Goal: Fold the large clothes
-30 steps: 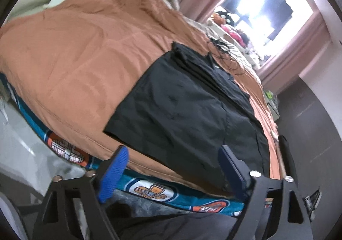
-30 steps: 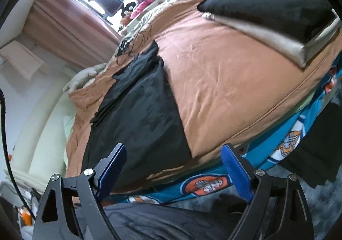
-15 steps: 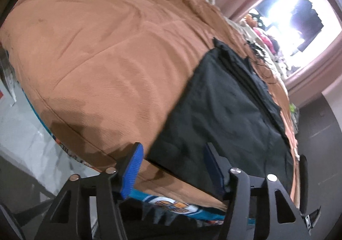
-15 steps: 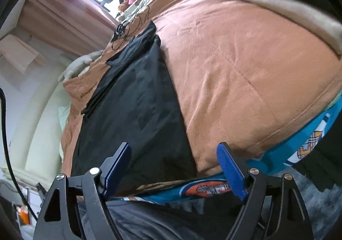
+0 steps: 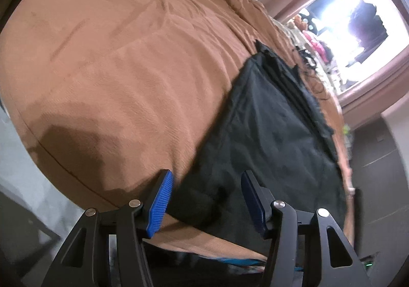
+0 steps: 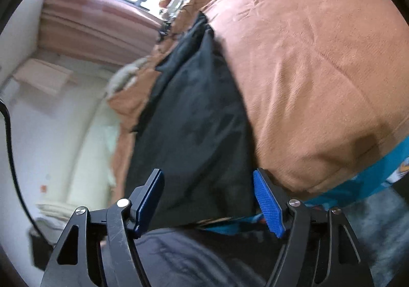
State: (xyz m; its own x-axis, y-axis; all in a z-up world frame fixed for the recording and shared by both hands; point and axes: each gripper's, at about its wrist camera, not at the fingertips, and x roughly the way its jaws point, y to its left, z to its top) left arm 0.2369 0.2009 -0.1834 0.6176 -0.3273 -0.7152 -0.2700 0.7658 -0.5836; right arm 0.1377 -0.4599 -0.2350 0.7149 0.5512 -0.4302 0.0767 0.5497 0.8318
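A large black garment (image 5: 268, 133) lies flat on the bed's rust-brown cover (image 5: 127, 69), running from the near edge toward the window. In the left wrist view my left gripper (image 5: 205, 177) straddles the garment's near left corner. Its blue pads (image 5: 163, 200) stand apart and do not press the cloth. In the right wrist view the same garment (image 6: 194, 120) lies on the cover (image 6: 319, 69). My right gripper (image 6: 207, 174) is over the near right corner. Its jaws are closing with the cloth edge between them, and the pads are clear of it.
A teal patterned sheet (image 6: 370, 179) hangs below the cover at the bed's near edge. A bright window with pink curtains (image 5: 358, 18) and a heap of clothes (image 5: 314, 39) lie beyond the bed. A cream headboard (image 6: 84, 133) stands at one side. Grey floor (image 5: 15, 172) shows at the left.
Both grippers have dropped and come in close to the garment's near edge, one at each corner. Both pairs of jaws have narrowed around the cloth.
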